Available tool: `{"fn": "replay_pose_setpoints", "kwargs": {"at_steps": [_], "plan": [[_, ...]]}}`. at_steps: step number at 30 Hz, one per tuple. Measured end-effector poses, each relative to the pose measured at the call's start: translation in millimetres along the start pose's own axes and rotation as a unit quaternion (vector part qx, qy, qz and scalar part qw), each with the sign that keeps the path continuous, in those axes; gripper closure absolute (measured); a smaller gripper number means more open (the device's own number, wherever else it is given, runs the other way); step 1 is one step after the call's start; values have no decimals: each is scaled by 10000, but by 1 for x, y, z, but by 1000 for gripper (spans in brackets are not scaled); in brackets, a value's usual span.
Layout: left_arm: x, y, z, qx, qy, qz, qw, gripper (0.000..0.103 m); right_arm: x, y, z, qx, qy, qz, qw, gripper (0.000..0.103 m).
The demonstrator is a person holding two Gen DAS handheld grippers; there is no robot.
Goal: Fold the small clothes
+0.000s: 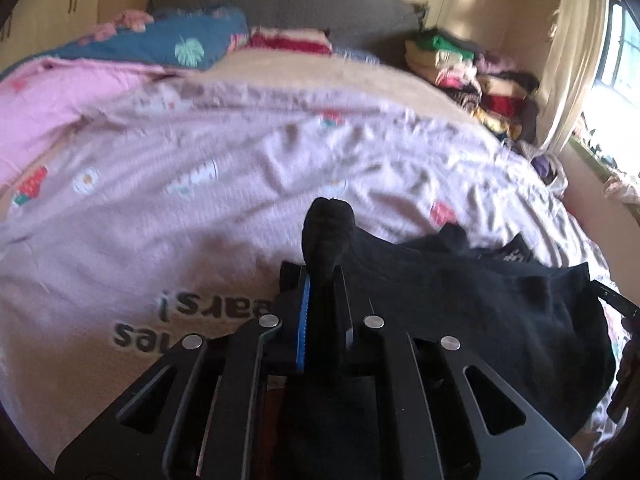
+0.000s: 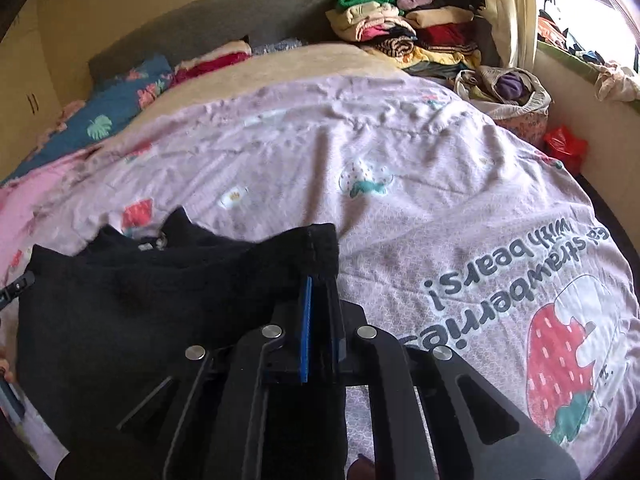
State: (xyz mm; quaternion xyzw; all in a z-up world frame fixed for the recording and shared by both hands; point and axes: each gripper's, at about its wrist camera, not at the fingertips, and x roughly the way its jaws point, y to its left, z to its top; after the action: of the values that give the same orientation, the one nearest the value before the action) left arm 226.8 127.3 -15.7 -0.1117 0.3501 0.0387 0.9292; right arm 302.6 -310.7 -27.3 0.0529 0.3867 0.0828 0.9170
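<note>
A black garment (image 1: 480, 312) hangs stretched between my two grippers above a pink bedspread (image 1: 200, 208) printed with strawberries. In the left wrist view my left gripper (image 1: 322, 276) is shut on one corner of the cloth, and a bunched black end pokes out past the fingertips. In the right wrist view the black garment (image 2: 140, 300) spreads to the left, and my right gripper (image 2: 320, 280) is shut on its other corner, with a hem strip sticking up above the pads. Below the held edge the cloth drapes down over the bedspread (image 2: 440, 168).
Stacks of folded clothes (image 2: 400, 28) sit at the far right of the bed beside a grey headboard (image 2: 220, 12). A blue leaf-print pillow (image 1: 172, 44) lies at the far left. A basket of laundry (image 2: 516, 96) and a red bag (image 2: 564, 146) stand by the window wall.
</note>
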Motion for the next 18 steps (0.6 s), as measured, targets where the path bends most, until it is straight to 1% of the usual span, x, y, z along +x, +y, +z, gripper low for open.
{"fn": "replay_pose_setpoints", "kwargs": {"at_steps": [2,4,6,9,13,18], "plan": [[-14,3,3,-78,-217,-70,9997,99,-11,-4,6,182,-194,121,9996,97],[-20,4,6,-119,-328,-80,9994,99,-16,-7,12,307,-335,177,9988,97],[-21,5,9,-108,-368,-28,9993,99,-16,-10,15,375,-419,121,9983,97],[-10,7,9,-131,-251,29,9996,99,-8,-14,15,506,-408,89,9978,97],[4,8,4,-156,-69,100,9998,99,1,-14,11,535,-312,52,9981,97],[11,13,-1,-233,23,143,9996,99,4,-15,9,596,-289,1,9978,97]]}}
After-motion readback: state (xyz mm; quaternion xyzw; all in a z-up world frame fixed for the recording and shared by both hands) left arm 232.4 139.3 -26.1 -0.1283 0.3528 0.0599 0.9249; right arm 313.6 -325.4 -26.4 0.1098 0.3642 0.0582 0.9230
